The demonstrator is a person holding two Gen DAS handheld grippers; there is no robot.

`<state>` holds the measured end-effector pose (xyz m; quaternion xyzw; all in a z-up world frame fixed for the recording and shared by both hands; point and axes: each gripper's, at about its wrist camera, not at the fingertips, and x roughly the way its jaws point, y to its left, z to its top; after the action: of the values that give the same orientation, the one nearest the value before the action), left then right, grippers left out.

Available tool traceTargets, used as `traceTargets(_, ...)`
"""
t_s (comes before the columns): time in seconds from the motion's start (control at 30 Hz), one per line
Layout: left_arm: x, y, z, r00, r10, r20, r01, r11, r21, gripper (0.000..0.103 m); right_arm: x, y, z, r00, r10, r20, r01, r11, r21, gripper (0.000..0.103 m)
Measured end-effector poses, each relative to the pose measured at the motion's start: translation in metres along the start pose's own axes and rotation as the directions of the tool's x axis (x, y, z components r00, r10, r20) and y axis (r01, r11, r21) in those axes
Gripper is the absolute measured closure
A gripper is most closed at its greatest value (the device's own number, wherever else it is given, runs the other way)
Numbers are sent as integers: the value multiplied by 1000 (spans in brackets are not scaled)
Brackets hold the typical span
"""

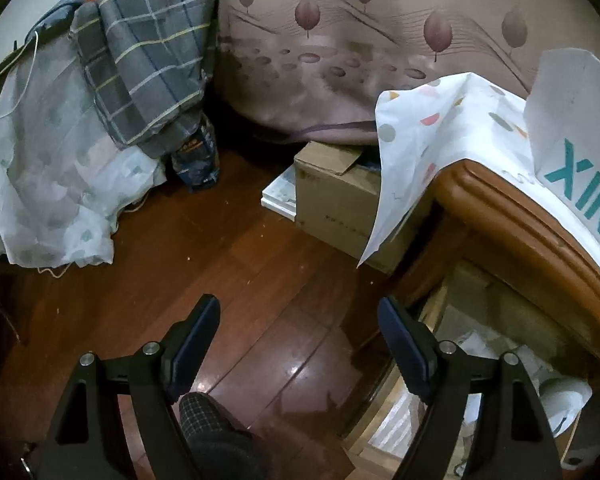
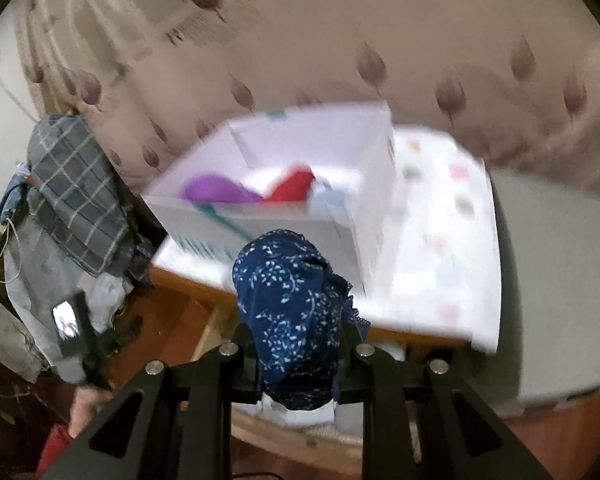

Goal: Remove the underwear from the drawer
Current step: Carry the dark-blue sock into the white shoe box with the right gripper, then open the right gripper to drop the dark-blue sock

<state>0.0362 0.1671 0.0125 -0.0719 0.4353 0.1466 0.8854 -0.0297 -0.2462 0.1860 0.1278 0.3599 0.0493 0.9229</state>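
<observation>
Mauve leaf-printed bedding (image 2: 340, 40) fills the background ahead of both tools. Below it, just beyond the right gripper (image 2: 296, 356), a white box (image 2: 300, 208) sits on the cloth-covered cabinet top (image 1: 500, 216), with purple and red garments inside. Reddish wooden floor (image 1: 228, 248) lies under the left gripper (image 1: 300, 340), and the open drawer (image 1: 480, 344) is off to that tool's right, light clutter showing in it. Smallest and nearest, the navy floral underwear (image 2: 292, 312) is bunched between the right gripper's narrow jaws, held clear of the drawer and just short of the box. The left gripper's jaws stand wide with nothing between them, over bare floor. The view from the right tool is smeared, so the hold looks like a pinch on a loose wad; a fast swing could let the fabric slide out and fall back into the drawer or onto the floor. A trailing fold might also snag the box's near wall and tip it, since the box looks light.
</observation>
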Motion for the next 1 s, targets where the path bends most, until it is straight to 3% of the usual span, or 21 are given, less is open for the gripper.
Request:
traceTargets(0.2, 1, 9, 3, 1000, 11, 7, -11, 1000, -27, 22, 10, 30, 57, 1000, -25, 6, 26, 997, -68, 81)
traceTargets(0.43, 4, 12, 6, 1000, 24, -5, -24, 999, -43, 20, 65, 31, 93, 993, -106, -56, 102, 992, -79, 81)
traceTargets(0.67, 6, 10, 9, 1000, 18, -13, -18, 999, -42, 20, 121, 18, 88, 972, -176, -157, 167, 983, -69, 79)
traceTargets(0.83, 6, 10, 10, 1000, 6, -14, -7, 999, -41, 19, 136, 10, 79, 961, -211, -176, 205, 977, -55, 77)
traceTargets(0.97, 6, 12, 10, 1000, 1, -23, -3, 999, -47, 19, 133, 11, 81, 964, -215, -160, 208, 976, -56, 49)
traceTargets(1.0, 6, 12, 10, 1000, 0, -25, -1, 999, -48, 19, 130, 14, 82, 964, -220, -152, 212, 975, -67, 47)
